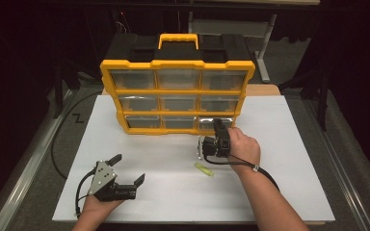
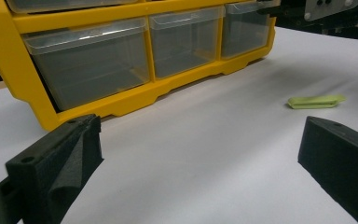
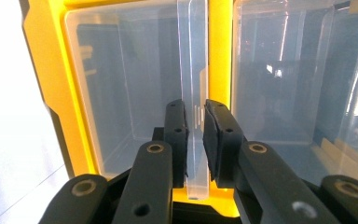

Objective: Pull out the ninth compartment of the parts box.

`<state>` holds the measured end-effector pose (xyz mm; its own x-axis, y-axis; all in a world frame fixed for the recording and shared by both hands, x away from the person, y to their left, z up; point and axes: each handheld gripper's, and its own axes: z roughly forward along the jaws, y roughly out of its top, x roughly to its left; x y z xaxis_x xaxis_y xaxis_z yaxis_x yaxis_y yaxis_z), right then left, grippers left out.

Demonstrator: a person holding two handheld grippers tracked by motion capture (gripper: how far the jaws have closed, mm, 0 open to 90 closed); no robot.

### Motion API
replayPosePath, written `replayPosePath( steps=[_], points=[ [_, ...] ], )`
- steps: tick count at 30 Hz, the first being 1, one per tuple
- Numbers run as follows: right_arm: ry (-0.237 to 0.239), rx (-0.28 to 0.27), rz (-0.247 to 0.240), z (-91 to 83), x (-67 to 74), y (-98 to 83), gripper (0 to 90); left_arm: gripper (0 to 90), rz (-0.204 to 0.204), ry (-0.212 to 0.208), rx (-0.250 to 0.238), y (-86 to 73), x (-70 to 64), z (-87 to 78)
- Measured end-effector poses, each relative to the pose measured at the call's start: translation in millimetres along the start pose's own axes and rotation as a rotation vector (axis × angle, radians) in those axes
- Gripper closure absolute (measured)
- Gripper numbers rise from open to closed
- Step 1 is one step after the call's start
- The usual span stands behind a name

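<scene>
A yellow and black drawer organizer (image 1: 177,62) stands at the back of the white board, with three rows of clear drawers. My right gripper (image 1: 220,126) reaches the bottom right drawer (image 1: 207,124); in the right gripper view its pads (image 3: 214,135) are shut on that drawer's clear handle lip (image 3: 193,56). My left gripper (image 1: 129,167) rests open near the front left of the board, nothing between its jaws (image 2: 200,140). A small light green piece (image 1: 204,168) lies flat on the board between the two hands, also in the left gripper view (image 2: 314,101).
The white board (image 1: 289,144) covers the table top, with its front edge close to the forearms. A black cable (image 1: 60,159) loops off the board's left side. Dark floor and a metal table leg (image 1: 265,53) lie behind the organizer.
</scene>
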<state>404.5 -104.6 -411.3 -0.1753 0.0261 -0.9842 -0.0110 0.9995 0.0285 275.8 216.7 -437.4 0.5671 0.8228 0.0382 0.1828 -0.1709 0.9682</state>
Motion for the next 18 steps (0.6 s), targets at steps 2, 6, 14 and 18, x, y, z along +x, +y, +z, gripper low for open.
replayPosePath(
  steps=[2,6,14,18],
  points=[
    [-0.007,-0.01,0.002,-1.6,0.9,-0.7,81.9,0.3,0.002,-0.002,0.003,0.1,0.0,0.1],
    [0.002,-0.001,0.007,-7.1,1.9,-1.1,81.8,0.3,0.002,-0.005,0.0,0.3,-0.2,0.2],
    [-0.001,-0.001,-0.004,-12.1,2.6,-0.7,81.1,0.3,-0.001,-0.008,-0.002,0.4,-0.1,0.3],
    [0.002,-0.013,0.0,-12.1,2.8,-0.8,79.3,0.3,-0.003,-0.01,-0.003,0.5,-0.2,0.3]
  ],
)
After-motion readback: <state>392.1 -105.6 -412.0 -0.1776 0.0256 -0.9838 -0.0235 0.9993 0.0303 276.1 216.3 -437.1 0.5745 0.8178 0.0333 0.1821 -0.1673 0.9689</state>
